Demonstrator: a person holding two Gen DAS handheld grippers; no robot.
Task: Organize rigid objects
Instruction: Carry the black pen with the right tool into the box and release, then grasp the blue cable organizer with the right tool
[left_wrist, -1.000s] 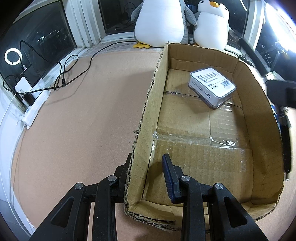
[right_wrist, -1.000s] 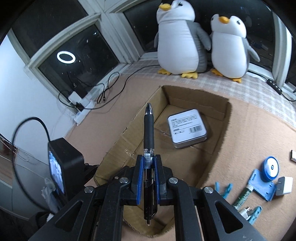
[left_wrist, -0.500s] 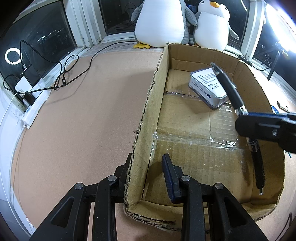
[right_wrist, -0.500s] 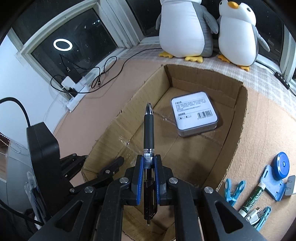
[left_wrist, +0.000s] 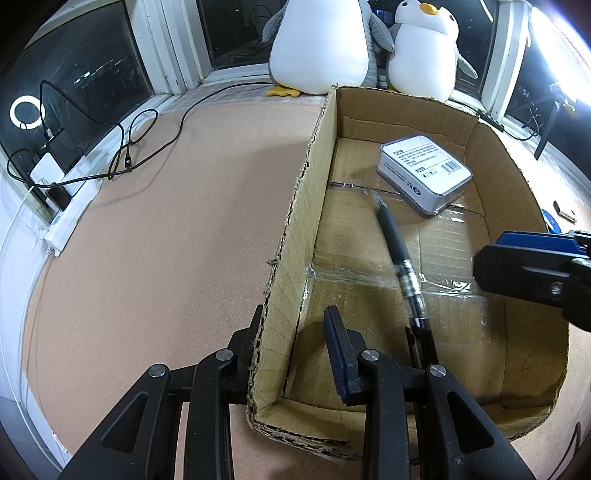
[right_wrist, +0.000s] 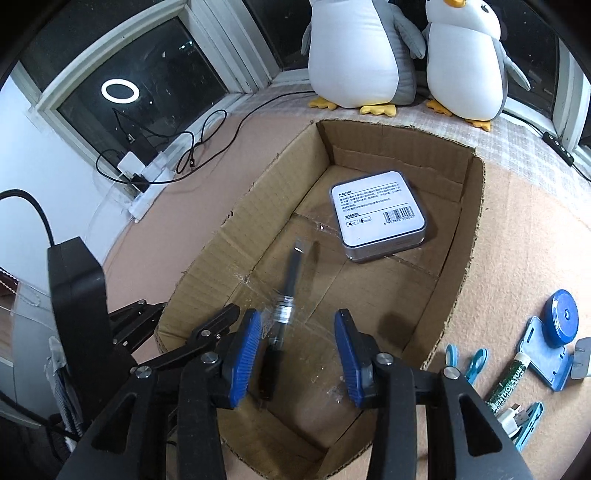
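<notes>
My left gripper is shut on the near left wall of the open cardboard box, one finger outside and one inside. On the box floor at the back lies a grey tin with a white label. My right gripper hangs over the near end of the box; its jaws are opening and its blue pads touch nothing. The black pen lies blurred below them on the box floor, tip toward the tin. In the left wrist view the pen runs down the middle, and the right gripper's finger enters from the right.
Two plush penguins stand behind the box on the sill. Cables and a white power strip lie at the left. Right of the box sit blue clips, a lip balm tube, a blue round case and a blue card holder.
The right gripper has sunk over the box and opened. The pen has left its pads and dropped to the box floor. The left gripper has kept its hold on the wall.
</notes>
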